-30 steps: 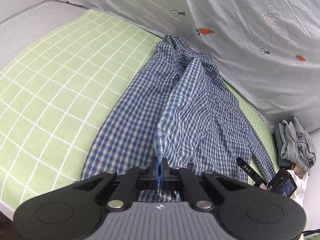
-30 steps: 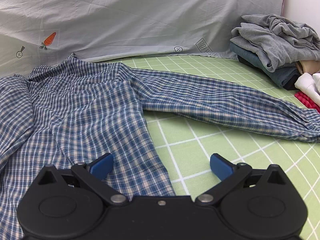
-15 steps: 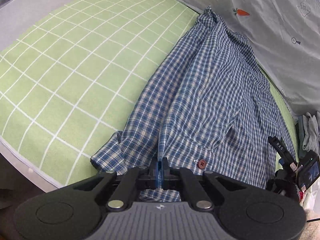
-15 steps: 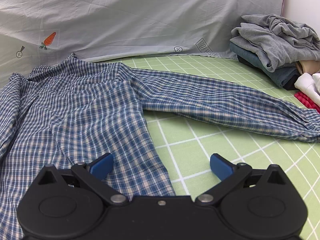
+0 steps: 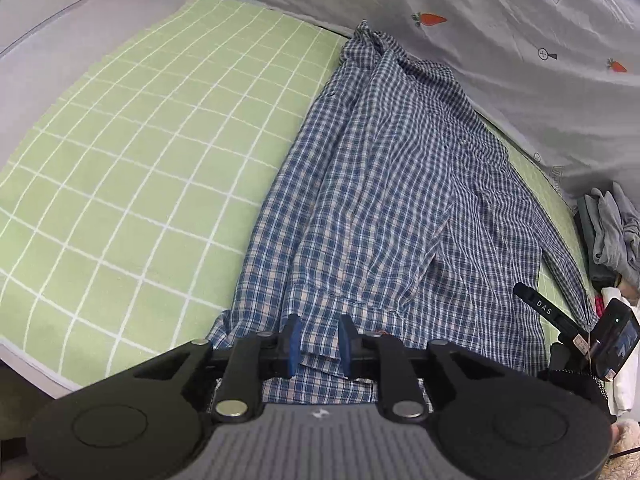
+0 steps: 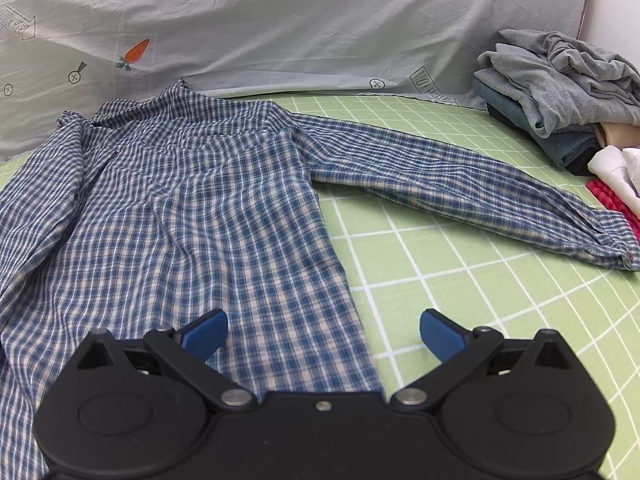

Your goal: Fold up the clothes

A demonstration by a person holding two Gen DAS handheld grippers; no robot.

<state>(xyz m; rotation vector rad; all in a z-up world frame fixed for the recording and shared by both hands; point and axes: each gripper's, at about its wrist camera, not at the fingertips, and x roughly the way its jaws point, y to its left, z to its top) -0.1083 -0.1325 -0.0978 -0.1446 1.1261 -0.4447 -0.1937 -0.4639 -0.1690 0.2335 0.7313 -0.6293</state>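
Left gripper [image 5: 319, 343] jaws newly parted, shirt [image 5: 400, 208] released

To your left the green checked sheet [image 5: 132, 168] lies bare — nothing there to block the tongs. The plaid shirt [image 6: 192, 216] covers the middle, its sleeve [image 6: 460, 184] stretched right toward the stack of folded clothes [image 6: 560, 92], which crowds that edge. Behind, the grey carrot-print quilt [image 6: 280, 24] rises like a wall — no passage there.

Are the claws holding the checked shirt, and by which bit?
Neither. The left claw has just been opening, shirt hem loose between its pads; the right claw is open.
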